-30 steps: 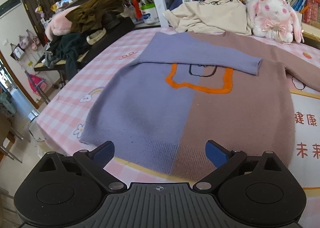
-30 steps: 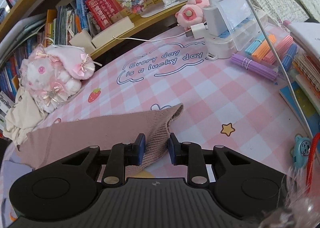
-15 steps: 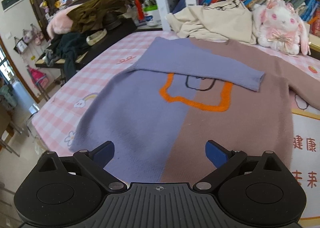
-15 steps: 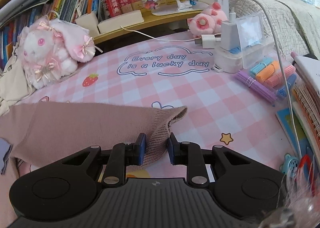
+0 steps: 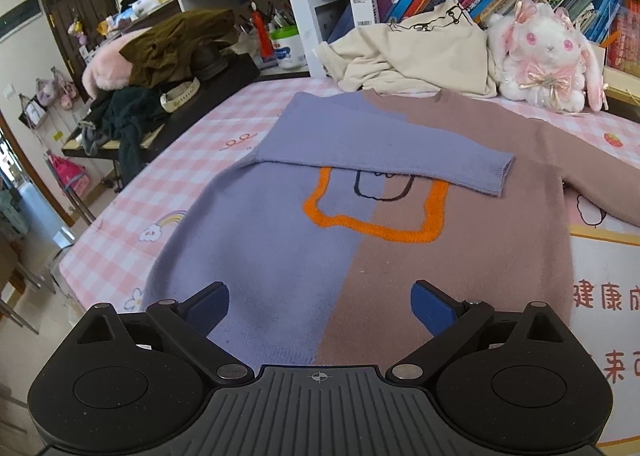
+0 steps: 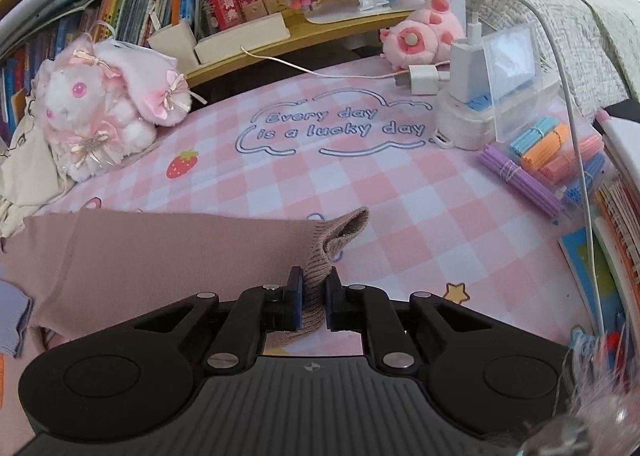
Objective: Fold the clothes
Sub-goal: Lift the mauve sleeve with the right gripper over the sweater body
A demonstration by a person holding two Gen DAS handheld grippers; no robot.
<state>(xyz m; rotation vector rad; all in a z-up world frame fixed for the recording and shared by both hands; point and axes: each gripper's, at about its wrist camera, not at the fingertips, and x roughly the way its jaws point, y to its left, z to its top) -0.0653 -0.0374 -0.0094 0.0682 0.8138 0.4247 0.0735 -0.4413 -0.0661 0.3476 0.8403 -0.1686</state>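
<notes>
A half lavender, half dusty-pink sweater [image 5: 360,256] with an orange outline motif lies flat on the pink checked tablecloth [image 5: 188,160]. Its lavender sleeve [image 5: 384,152] is folded across the chest. My left gripper [image 5: 320,300] hovers open over the sweater's hem, holding nothing. In the right wrist view the pink sleeve [image 6: 160,252] stretches out to the left, and my right gripper [image 6: 313,296] is shut on its ribbed cuff [image 6: 340,236], which stands slightly raised off the cloth.
A cream garment [image 5: 412,52] and a plush rabbit [image 5: 544,56] sit at the back by the bookshelf. Dark clothes [image 5: 132,116] are piled on a side table at left. A charger box [image 6: 480,96], cable and bundled coloured sticks [image 6: 544,156] lie at right.
My left gripper has moved forward over the sweater's hem, still open. My right gripper has kept its hold on the pink cuff and swung round, bringing the sleeve further into view.
</notes>
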